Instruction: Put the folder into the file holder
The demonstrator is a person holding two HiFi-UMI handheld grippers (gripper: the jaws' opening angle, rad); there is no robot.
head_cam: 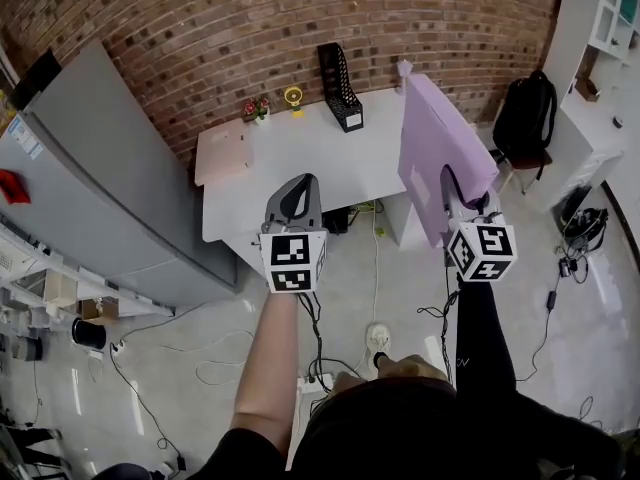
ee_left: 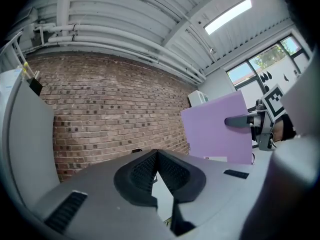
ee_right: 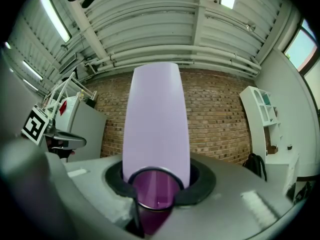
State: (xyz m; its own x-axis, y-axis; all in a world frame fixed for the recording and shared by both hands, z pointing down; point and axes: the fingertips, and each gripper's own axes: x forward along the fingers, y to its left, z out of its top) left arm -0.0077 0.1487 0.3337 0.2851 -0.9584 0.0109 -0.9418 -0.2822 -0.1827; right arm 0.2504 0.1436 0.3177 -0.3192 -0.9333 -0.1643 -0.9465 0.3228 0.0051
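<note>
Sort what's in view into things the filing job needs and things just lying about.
Needed: purple folder, clamped in the right gripper; black file holder.
Lying about: black backpack, small plant, yellow ornament, pink board on the table.

White table (head_cam: 300, 173) bears file holder (head_cam: 340, 86), plant (head_cam: 257, 110).

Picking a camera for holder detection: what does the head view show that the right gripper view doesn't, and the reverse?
Only the head view: the black file holder on the white table, and the right gripper seen from outside.
Only the right gripper view: the ceiling pipes, and its jaws clamped on the folder's lower edge.
Both: the purple folder, the left gripper, the brick wall and the black backpack.
</note>
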